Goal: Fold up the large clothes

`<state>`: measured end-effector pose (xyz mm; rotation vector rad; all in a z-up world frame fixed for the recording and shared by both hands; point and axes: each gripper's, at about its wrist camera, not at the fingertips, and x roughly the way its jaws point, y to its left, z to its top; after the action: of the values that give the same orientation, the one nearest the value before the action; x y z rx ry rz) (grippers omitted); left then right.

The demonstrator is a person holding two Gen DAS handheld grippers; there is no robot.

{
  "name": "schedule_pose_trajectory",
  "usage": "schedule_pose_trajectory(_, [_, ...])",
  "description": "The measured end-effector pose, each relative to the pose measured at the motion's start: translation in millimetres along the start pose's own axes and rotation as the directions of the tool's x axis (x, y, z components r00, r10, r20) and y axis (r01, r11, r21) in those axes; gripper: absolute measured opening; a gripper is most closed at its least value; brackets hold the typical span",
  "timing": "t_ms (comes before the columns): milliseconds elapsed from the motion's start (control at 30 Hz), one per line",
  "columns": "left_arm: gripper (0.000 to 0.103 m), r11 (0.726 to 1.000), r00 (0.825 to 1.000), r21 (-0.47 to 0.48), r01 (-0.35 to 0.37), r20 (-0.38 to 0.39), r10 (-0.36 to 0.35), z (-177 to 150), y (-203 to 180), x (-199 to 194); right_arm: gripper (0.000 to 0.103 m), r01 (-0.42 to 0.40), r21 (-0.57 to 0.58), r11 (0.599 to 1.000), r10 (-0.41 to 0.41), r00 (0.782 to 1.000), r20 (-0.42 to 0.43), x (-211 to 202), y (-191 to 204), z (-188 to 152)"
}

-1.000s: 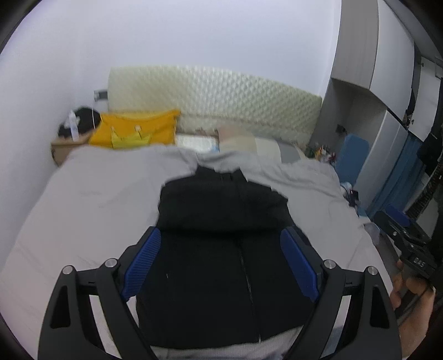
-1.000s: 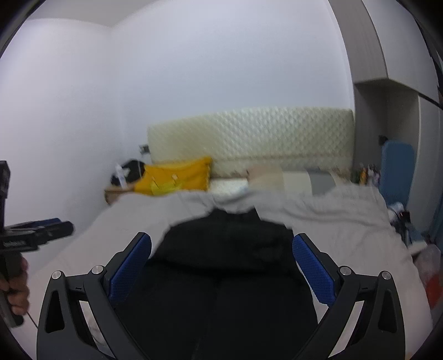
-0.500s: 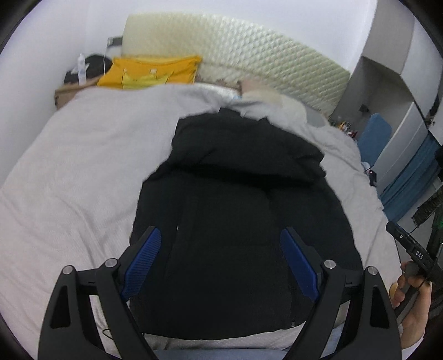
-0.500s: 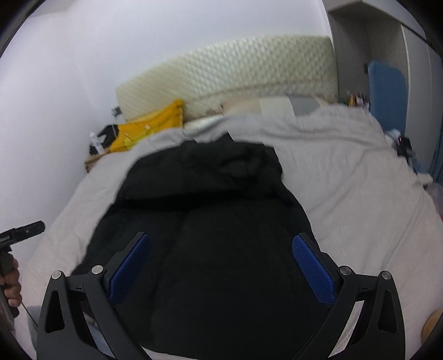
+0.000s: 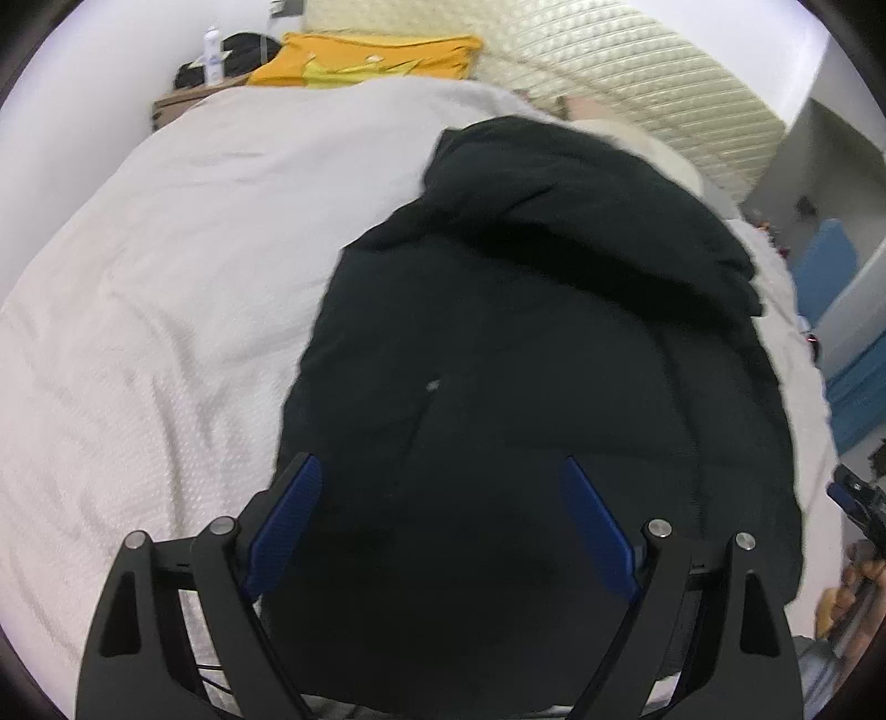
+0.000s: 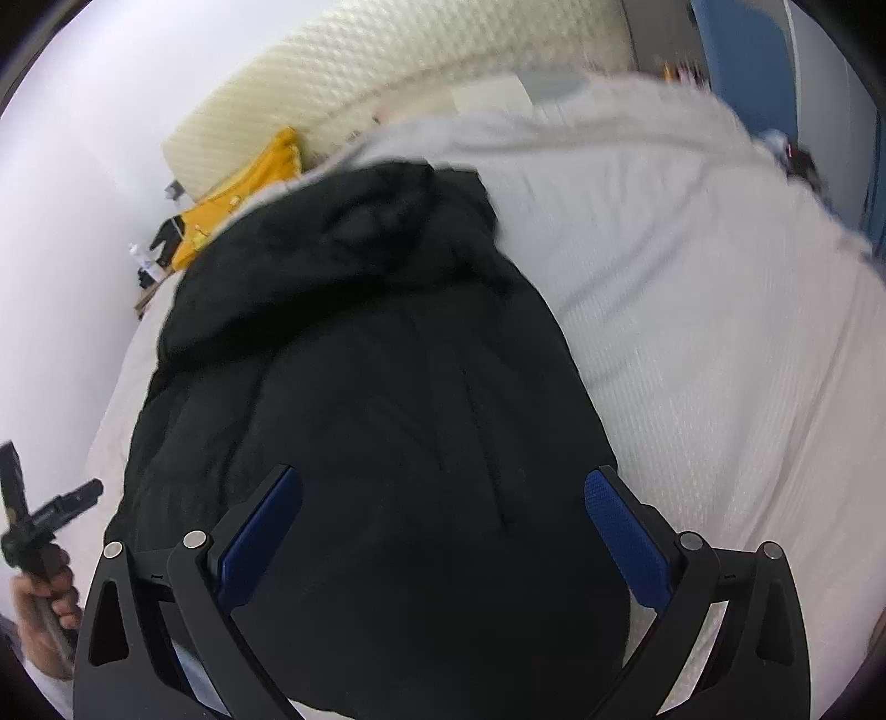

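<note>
A large black hooded jacket [image 5: 526, 343] lies flat on the bed, hood toward the headboard; it also fills the right wrist view [image 6: 376, 399]. My left gripper [image 5: 440, 487] is open and empty, hovering over the jacket's lower left part. My right gripper [image 6: 443, 495] is open and empty over the jacket's lower right part. The jacket's hem lies under both grippers, partly hidden by them.
The bed is covered by a pale grey blanket [image 5: 166, 266], also seen to the right in the right wrist view [image 6: 720, 343]. A yellow pillow [image 5: 365, 58] and a quilted cream headboard [image 5: 637, 66] are at the far end. A bedside shelf with a bottle [image 5: 213, 47] stands far left.
Both grippers have moved forward and tilted down toward the jacket, which now fills each view. Both stay open.
</note>
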<state>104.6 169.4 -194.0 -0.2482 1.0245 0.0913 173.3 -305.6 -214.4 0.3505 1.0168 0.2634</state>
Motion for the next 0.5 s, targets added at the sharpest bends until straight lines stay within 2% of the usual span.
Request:
schedule_pose_trajectory(133, [0.088, 0.999, 0.999, -0.024, -0.035, -0.013, 0.034, -4.3, 11.6, 10.0, 0.102, 0.002, 0.055, 0.998, 0.002, 0.998, -0.066, 14.0, -21.8, -1.5])
schedule_pose_trajectory(267, [0.088, 0.998, 0.998, -0.035, -0.060, -0.036, 0.059, -5.0, 19.0, 17.0, 0.102, -0.034, 0.137, 0.990, 0.052, 0.991, -0.124, 25.3, -41.6, -4.8])
schedule_pose_trajectory(500, [0.089, 0.993, 0.991, -0.051, -0.102, -0.094, 0.097, -6.5, 33.2, 30.2, 0.102, -0.061, 0.313, 0.948, 0.126, 0.974, -0.190, 43.7, -76.6, -15.2])
